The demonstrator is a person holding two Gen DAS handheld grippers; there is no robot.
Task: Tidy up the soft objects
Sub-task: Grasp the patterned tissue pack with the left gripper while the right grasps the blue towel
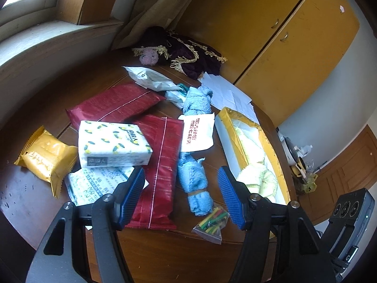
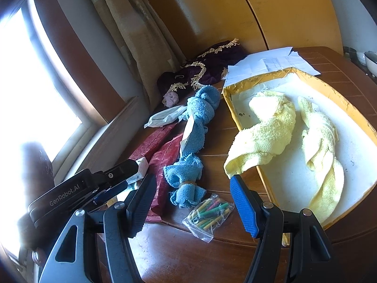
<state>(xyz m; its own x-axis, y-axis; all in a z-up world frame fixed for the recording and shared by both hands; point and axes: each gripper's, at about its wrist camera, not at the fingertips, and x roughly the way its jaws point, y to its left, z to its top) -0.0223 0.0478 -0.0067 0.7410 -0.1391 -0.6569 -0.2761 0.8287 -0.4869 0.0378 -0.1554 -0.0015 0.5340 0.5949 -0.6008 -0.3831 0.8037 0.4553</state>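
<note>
Two rolled blue towels lie end to end on the brown table: the near one point(image 1: 194, 179) point(image 2: 186, 176) is tied with a band, the far one point(image 1: 197, 101) point(image 2: 201, 108) lies behind it. Two yellow towels point(image 2: 273, 127) point(image 2: 322, 146) point(image 1: 254, 162) rest in a shallow gold-rimmed box point(image 2: 238, 118) point(image 1: 227, 139); one hangs over its near rim. My left gripper point(image 1: 181, 188) hovers open above the near blue towel. My right gripper point(image 2: 193, 202) is open too, above the bag of coloured sticks, near that towel's tied end.
Two red packs point(image 1: 115, 105) point(image 1: 160, 160), a patterned tissue pack point(image 1: 110, 143), a gold packet point(image 1: 44, 158), white pouches point(image 1: 148, 77) and papers point(image 1: 226, 92) crowd the table. A bag of coloured sticks point(image 1: 212, 221) point(image 2: 209, 212) lies near the front. A purple fringed cloth point(image 1: 188, 54) sits at the back.
</note>
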